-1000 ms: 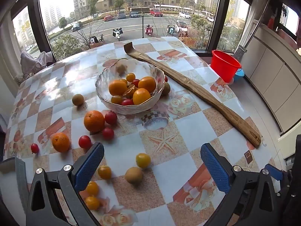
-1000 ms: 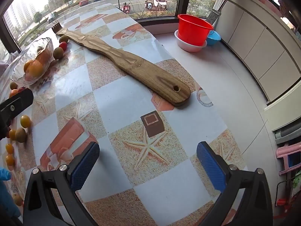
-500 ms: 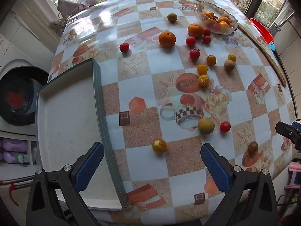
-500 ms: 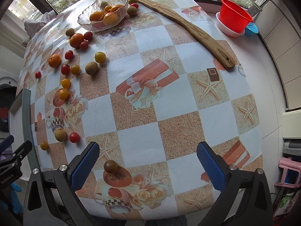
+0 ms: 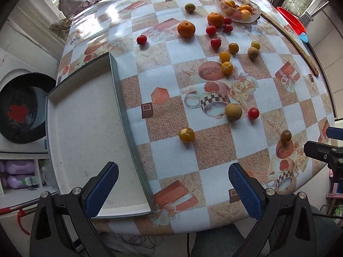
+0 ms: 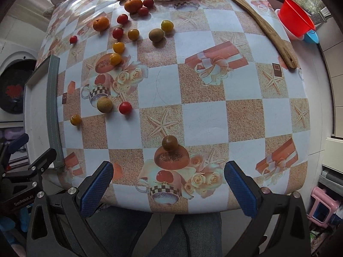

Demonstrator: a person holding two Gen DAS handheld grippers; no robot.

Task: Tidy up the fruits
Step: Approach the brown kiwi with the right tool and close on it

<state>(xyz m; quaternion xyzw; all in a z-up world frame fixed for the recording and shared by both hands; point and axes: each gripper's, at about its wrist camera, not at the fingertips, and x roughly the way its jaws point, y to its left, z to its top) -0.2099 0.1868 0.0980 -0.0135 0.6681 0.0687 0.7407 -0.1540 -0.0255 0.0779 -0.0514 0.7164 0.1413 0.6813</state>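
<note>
Sorting not begun: both grippers, left [image 5: 173, 189] and right [image 6: 169, 186], hover with jaws released and empty; next, right closes on brown fruit [image 6: 169, 143].

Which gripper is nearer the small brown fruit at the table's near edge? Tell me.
Right. The right gripper sits just short of the brown fruit, which lies straight ahead between its open fingers. The left gripper is off to the fruit's left, beside the tray.

Table [image 5: 163, 154] w/ loose fruits [image 5: 187, 134], bowl [image 5: 238, 5], tray [image 5: 85, 128].
</note>
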